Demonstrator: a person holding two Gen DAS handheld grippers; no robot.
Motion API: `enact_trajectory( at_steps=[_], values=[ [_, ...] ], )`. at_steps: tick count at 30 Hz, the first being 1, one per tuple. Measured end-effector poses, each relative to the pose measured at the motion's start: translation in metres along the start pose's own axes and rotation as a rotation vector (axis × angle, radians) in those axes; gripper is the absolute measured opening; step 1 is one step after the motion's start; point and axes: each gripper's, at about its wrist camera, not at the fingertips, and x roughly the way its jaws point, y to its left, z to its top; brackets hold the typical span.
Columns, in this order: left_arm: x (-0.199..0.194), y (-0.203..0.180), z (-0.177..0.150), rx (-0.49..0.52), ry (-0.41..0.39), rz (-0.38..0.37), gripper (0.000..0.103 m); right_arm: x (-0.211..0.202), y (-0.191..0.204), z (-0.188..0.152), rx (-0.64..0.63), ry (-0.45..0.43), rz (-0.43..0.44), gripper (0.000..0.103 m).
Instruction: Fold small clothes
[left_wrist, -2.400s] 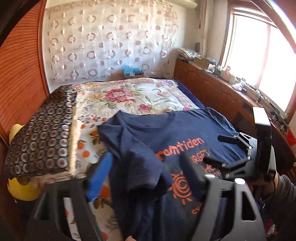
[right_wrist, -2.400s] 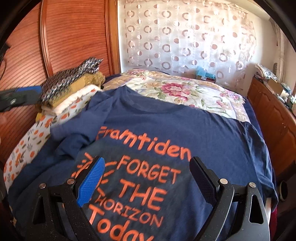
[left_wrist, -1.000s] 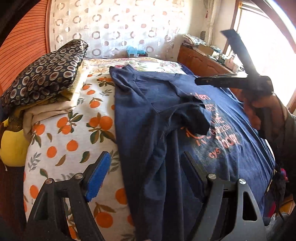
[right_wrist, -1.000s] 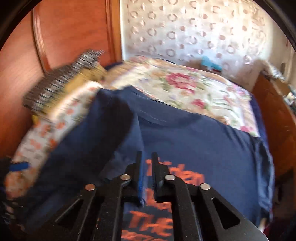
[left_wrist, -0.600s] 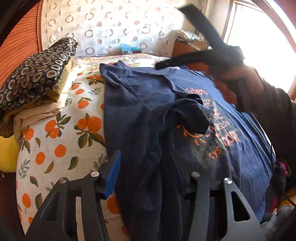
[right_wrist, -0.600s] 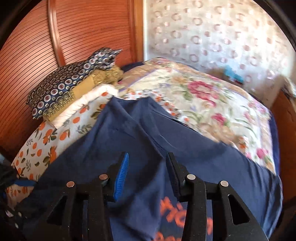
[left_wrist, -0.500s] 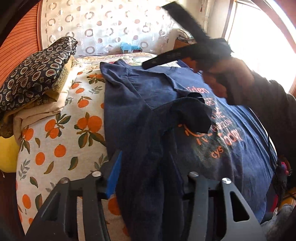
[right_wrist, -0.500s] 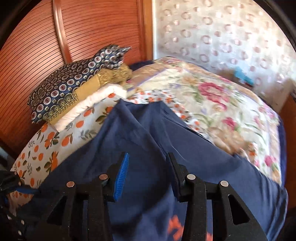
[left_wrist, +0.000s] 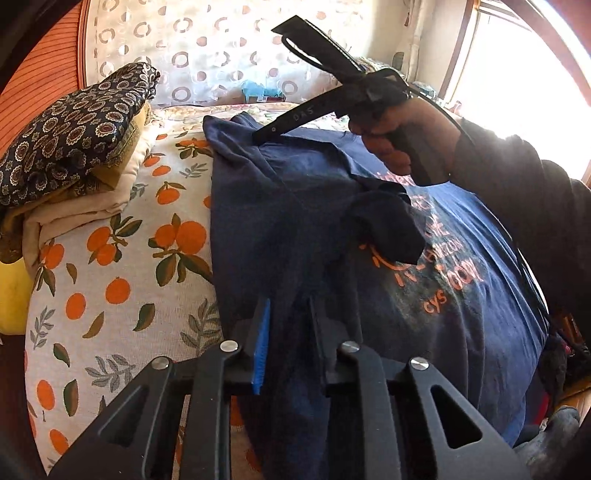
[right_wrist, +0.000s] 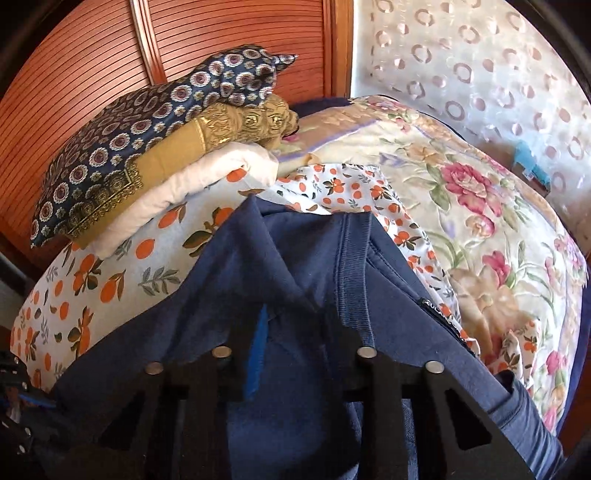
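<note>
Both grippers, left (left_wrist: 286, 343) and right (right_wrist: 291, 332), are closing on the navy cotton T-shirt's (left_wrist: 295, 229) folded left edge; next, lift and carry it across.

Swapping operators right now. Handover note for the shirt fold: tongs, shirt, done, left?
Left tongs: closing on the folded side of the navy T-shirt, cloth between them, near the bottom hem.
Right tongs: closing on the same fold at the shoulder, beside the collar.
Shirt lies print-up on the orange-print sheet; folded linens are stacked by the headboard.
Done: one side and its sleeve folded in.
Left: the other side, then fold lengthwise.
</note>
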Motion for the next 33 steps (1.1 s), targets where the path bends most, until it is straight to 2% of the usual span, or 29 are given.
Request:
enact_trajectory(
  at_steps=[1, 3, 6, 15, 18, 23, 29, 30, 32, 33],
  values=[
    [0.0, 0.001, 0.0, -0.003, -0.001, -0.004, 0.021, -0.001, 0.003, 0.003, -0.009, -0.002, -0.01, 0.009],
    [-0.001, 0.002, -0.001, -0.007, -0.008, -0.007, 0.008, -0.008, 0.008, 0.006, -0.027, -0.018, -0.015, 0.005],
    [-0.011, 0.005, -0.003, -0.023, -0.046, -0.02, 0.005, -0.023, 0.018, 0.011, -0.034, -0.068, -0.024, 0.002],
    [-0.06, 0.037, -0.015, -0.137, -0.186, 0.032, 0.004, -0.04, 0.051, 0.033, -0.035, -0.193, -0.04, 0.001],
    [-0.06, 0.052, -0.016, -0.167, -0.182, 0.083, 0.004, -0.037, 0.063, 0.041, -0.034, -0.208, -0.058, 0.001],
    [-0.058, 0.078, -0.023, -0.228, -0.179, 0.115, 0.004, -0.025, 0.076, 0.047, -0.008, -0.222, -0.092, 0.001],
    [-0.054, 0.082, -0.027, -0.213, -0.162, 0.138, 0.004, -0.019, 0.07, 0.043, 0.051, -0.206, -0.113, 0.001],
    [-0.054, 0.081, -0.028, -0.211, -0.163, 0.134, 0.004, -0.02, 0.066, 0.039, 0.066, -0.196, -0.113, 0.002],
    [-0.056, 0.078, -0.027, -0.213, -0.171, 0.134, 0.004, -0.025, 0.063, 0.034, 0.076, -0.189, -0.133, 0.012],
    [-0.057, 0.078, -0.026, -0.215, -0.175, 0.135, 0.004, -0.03, 0.06, 0.027, 0.082, -0.188, -0.144, 0.022]
  ],
)
